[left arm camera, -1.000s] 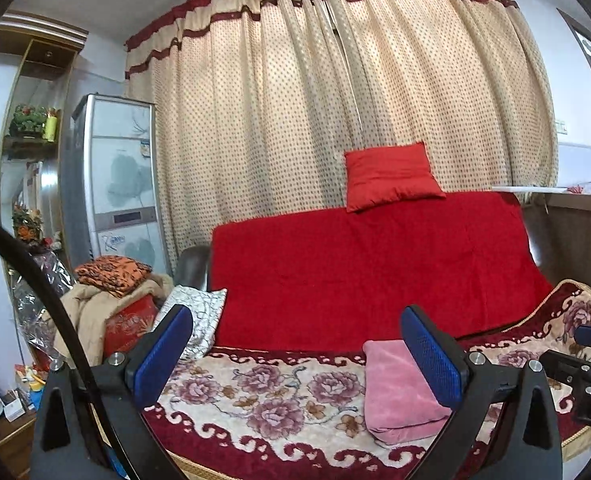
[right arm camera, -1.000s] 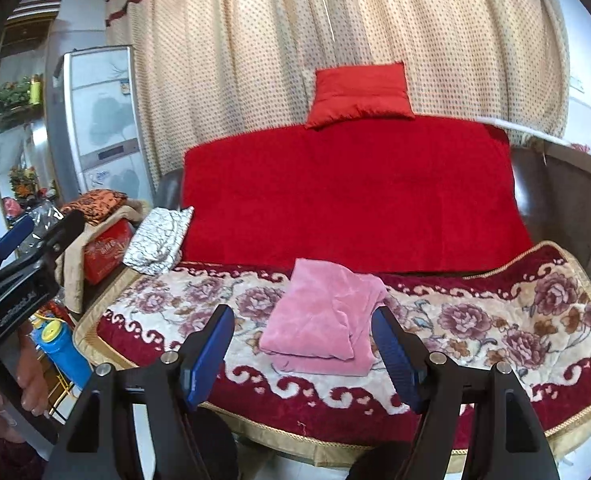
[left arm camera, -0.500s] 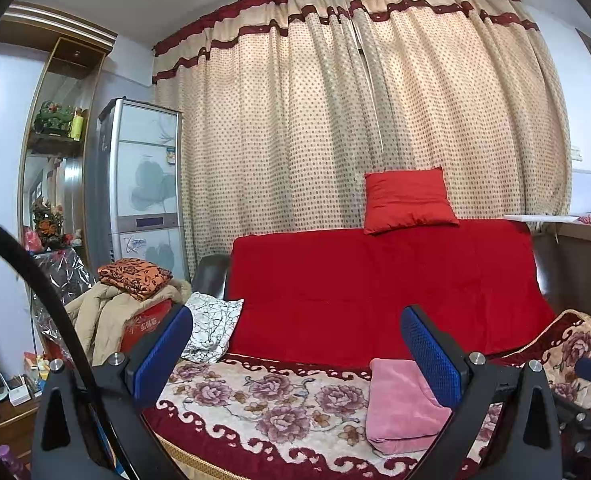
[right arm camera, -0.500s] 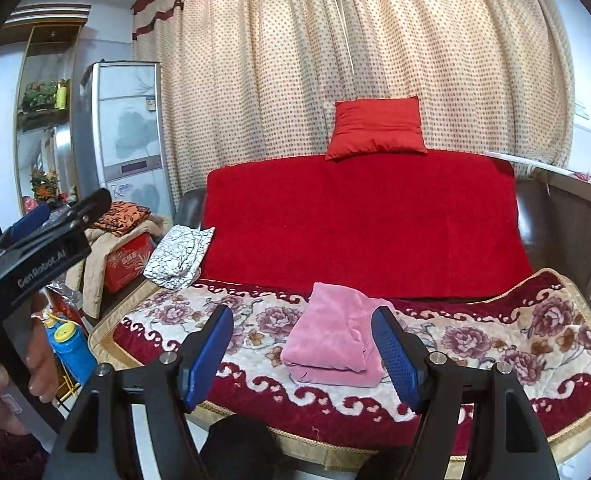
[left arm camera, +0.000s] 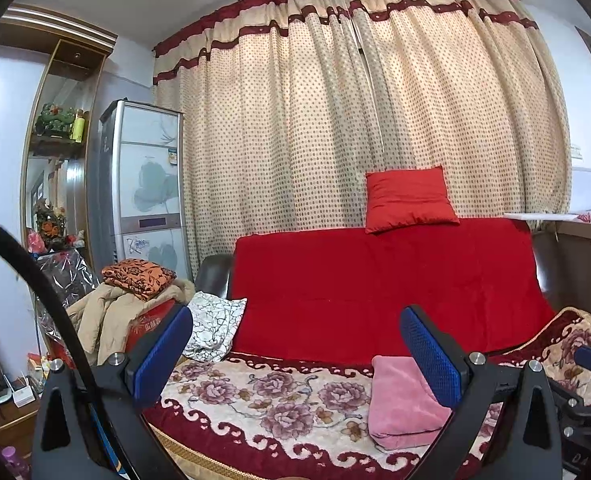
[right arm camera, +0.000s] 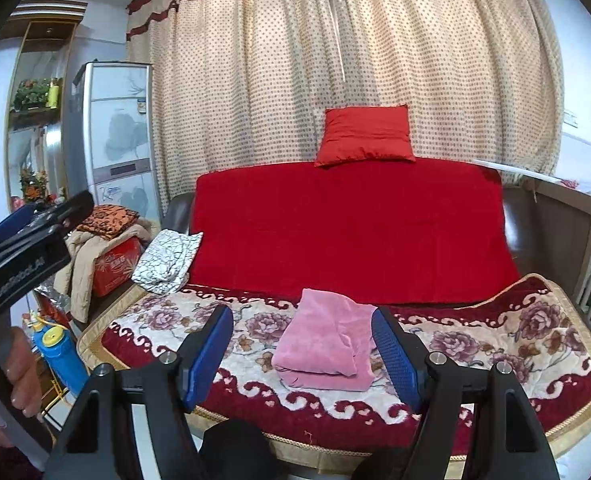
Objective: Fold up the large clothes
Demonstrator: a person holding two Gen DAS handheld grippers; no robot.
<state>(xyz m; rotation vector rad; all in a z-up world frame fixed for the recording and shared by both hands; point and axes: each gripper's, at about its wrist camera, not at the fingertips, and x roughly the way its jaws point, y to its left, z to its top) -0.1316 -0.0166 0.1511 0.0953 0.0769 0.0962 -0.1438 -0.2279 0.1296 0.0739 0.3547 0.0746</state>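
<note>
Folded pink fleece garment lies ahead and below my gaping, empty right claw, nearer than my equally agape left claw.

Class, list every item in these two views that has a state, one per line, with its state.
pink garment: folded, lying on the floral blanket, held by nothing
left hand-held gripper: open, empty
right hand-held gripper: open, empty
curtain: drawn shut
red cushion: propped on the sofa back
orange cloth: folded, atop a pile
</note>
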